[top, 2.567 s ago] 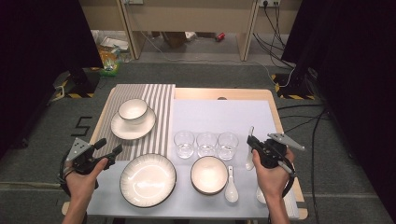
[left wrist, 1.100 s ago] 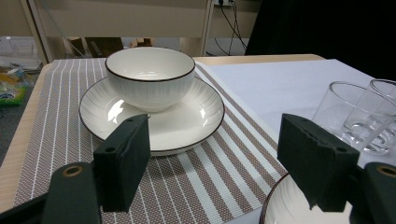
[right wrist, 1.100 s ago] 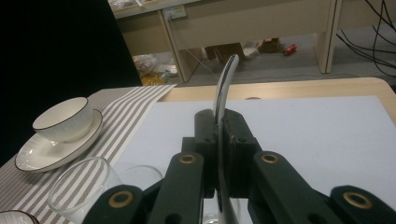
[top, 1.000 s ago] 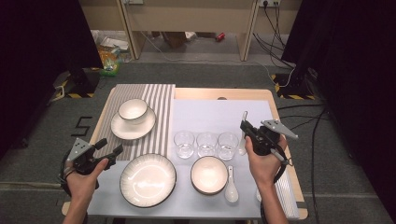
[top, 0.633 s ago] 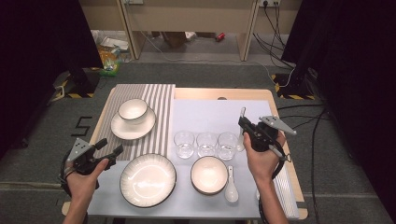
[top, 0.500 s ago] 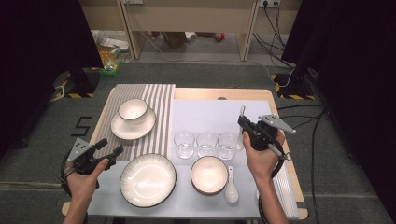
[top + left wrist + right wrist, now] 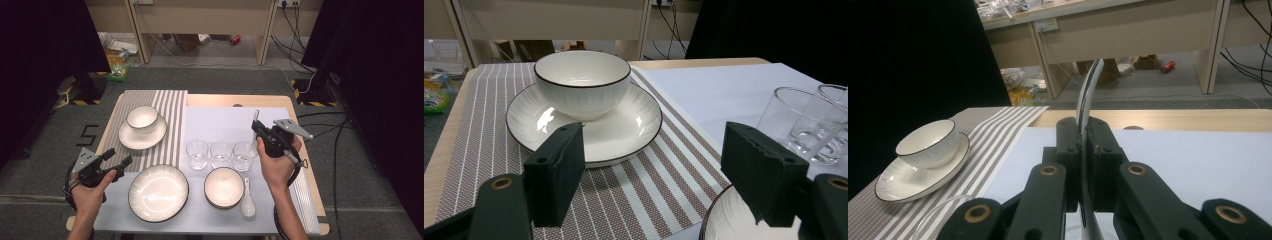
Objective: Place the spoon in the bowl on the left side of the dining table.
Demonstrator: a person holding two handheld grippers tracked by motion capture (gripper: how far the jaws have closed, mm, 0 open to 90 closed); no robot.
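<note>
My right gripper is shut on a white spoon, whose handle sticks up between the jaws; it hovers just behind the right-hand glass. In the right gripper view the spoon rises thin and curved from the closed jaws. My left gripper stands open at the table's left front edge, with nothing between its pads. Ahead of it sits a small bowl on a plate, both on the striped mat.
Three glasses stand in a row at mid-table. In front of them are a large plate, a bowl and a second spoon. The bowl on its plate is at the back left.
My right gripper has carried the spoon away from the person and slightly left, up behind the right-hand glass. The left gripper has stayed where it was.
</note>
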